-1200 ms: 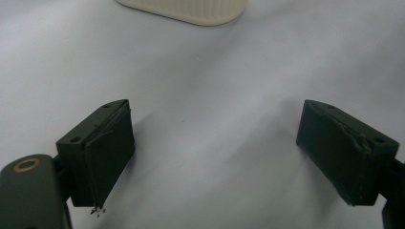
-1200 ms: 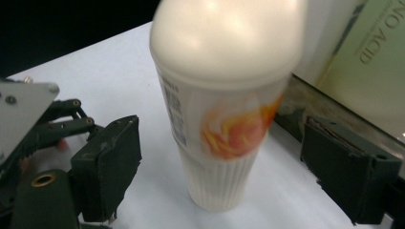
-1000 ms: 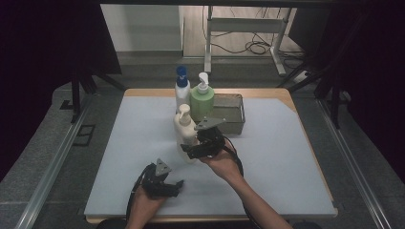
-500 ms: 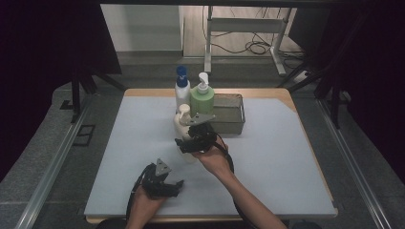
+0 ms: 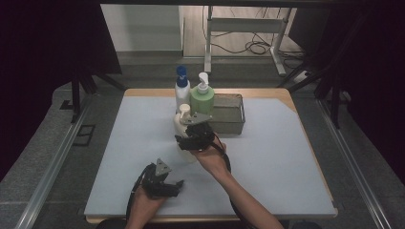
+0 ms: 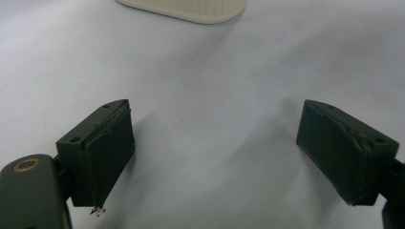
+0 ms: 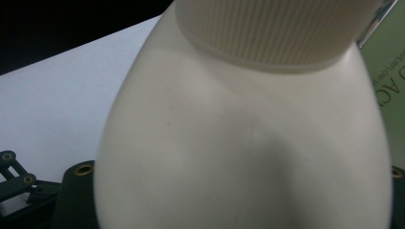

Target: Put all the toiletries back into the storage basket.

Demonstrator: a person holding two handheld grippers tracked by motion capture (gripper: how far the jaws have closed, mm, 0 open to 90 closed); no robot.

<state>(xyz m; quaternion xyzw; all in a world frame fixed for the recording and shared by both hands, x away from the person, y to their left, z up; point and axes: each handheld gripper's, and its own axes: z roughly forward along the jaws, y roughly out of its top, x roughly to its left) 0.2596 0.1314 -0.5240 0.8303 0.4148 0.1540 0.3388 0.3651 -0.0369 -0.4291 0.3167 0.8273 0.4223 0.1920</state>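
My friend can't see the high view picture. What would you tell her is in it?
A person's right claw reaches around a cream plastic pump bottle on a pale blue table mat. Behind stand a blue-capped white bottle, a green pump bottle and a grey box. The left claw rests open nearby.

My left black two-jaw gripper (image 5: 165, 183) sits at lower centre-left, jaws spread wide — my right black gripper (image 5: 193, 138) reaches up at frame centre, forearm angled from bottom.
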